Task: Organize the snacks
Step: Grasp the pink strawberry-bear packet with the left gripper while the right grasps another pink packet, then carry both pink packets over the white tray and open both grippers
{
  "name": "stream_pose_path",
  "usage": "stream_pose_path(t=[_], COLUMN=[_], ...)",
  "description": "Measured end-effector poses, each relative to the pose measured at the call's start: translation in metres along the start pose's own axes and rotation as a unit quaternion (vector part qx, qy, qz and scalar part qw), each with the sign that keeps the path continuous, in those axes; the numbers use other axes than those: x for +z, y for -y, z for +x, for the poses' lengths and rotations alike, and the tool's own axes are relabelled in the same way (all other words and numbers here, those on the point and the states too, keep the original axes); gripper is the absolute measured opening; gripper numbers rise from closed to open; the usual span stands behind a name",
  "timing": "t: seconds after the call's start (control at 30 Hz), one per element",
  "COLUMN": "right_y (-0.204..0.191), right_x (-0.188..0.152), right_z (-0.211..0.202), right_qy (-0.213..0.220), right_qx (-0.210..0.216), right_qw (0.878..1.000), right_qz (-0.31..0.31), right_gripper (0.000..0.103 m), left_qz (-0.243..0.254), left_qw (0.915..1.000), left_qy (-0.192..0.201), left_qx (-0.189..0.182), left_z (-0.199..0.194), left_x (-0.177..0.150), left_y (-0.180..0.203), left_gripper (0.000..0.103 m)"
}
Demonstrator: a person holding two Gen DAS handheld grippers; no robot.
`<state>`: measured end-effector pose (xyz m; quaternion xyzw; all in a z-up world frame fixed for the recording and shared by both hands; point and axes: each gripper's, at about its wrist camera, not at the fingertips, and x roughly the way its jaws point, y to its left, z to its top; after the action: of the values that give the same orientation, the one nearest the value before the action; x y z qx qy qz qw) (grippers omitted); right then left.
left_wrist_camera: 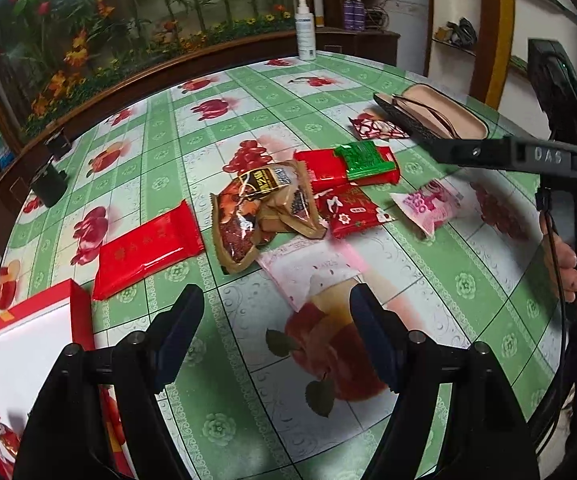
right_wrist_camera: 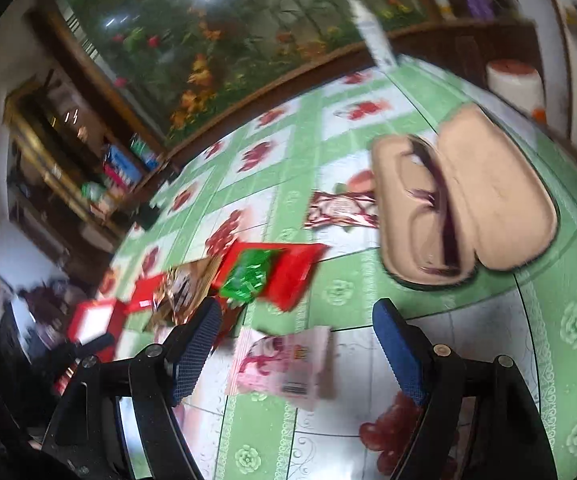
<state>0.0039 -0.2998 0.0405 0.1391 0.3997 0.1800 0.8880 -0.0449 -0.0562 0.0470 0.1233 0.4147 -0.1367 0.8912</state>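
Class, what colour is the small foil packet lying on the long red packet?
Green foil packet, clearest in left wrist view.

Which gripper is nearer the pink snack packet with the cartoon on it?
Right. The right gripper hangs just above the pink packet, fingers open around it. The left gripper sits farther off, by the white packet.

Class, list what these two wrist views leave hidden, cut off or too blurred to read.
- Red box, left wrist view: cut off by the frame edge and the left gripper; contents unseen.
- Pale pink packet, left wrist view: print too faint to read.
- Pink snack packet, right wrist view: motion blur smears its label.
- Brown snack bags, left wrist view: overlapping, so their count is unclear.
- Glasses case, left wrist view: partly hidden by the right gripper's finger.
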Motion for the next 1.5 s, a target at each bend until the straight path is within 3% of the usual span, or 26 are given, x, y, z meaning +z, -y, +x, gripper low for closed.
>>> stream_pose_path(t=[0.13, 0.27, 0.5, 0.63, 0.67, 0.8, 0.87, 1.13, 1.33, 1.47, 1.5], right_y=[-0.021, -0.023, -0.029, -0.025, -0.025, -0.026, -0.026, -0.03, -0.043, -0.054, -0.057], right_x=[-0.01, -0.015, -0.019, -0.017, -0.017, -0.017, -0.016, -0.019, -0.026, -0.032, -0.034], right_z=[0.019, 0.031, 0.034, 0.03, 0.031, 0.03, 0.03, 0.03, 0.032, 0.033, 0.034], right_qy=[-0.04, -0.06, -0.049, -0.044, -0.043, -0.043, -0.043, -0.047, -0.058, -0.065, -0.068], right_qx=[-0.038, -0.078, -0.1, -0.094, -0.094, -0.09, -0.088, -0.069, -0.045, -0.054, -0.053], right_qw=[0.997, 0.993, 0.989, 0.99, 0.99, 0.991, 0.991, 0.992, 0.989, 0.985, 0.983], right_qz=[-0.061, -0.072, -0.1, -0.093, -0.092, -0.093, -0.093, -0.099, -0.126, -0.154, -0.162], right_gripper=[0.08, 0.08, 0.081, 0.075, 0.074, 0.067, 0.063, 0.056, 0.056, 0.06, 0.065], left_qz=[-0.001, -0.013, -0.005, 0.014, 0.01, 0.009, 0.012, 0.008, 0.001, -0.012, -0.018], left_qw=[0.9998, 0.9991, 0.9979, 0.9974, 0.9958, 0.9954, 0.9953, 0.9954, 0.9956, 0.9958, 0.9958], left_qy=[-0.006, -0.013, -0.025, -0.034, -0.042, -0.026, -0.021, -0.015, -0.015, -0.016, -0.016], left_qx=[-0.021, -0.037, -0.06, -0.062, -0.081, -0.092, -0.094, -0.095, -0.092, -0.089, -0.088], left_z=[0.006, 0.021, 0.044, 0.052, 0.056, 0.054, 0.052, 0.041, 0.032, 0.023, 0.02], left_x=[0.002, 0.008, 0.022, 0.022, 0.02, 0.013, 0.011, 0.0, -0.012, -0.023, -0.026], left_y=[0.002, 0.0, 0.008, 0.016, 0.016, 0.015, 0.016, 0.008, 0.001, -0.006, -0.008], left_gripper=[0.075, 0.075, 0.075, 0.075, 0.075, 0.074, 0.064, 0.052, 0.048, 0.048, 0.048])
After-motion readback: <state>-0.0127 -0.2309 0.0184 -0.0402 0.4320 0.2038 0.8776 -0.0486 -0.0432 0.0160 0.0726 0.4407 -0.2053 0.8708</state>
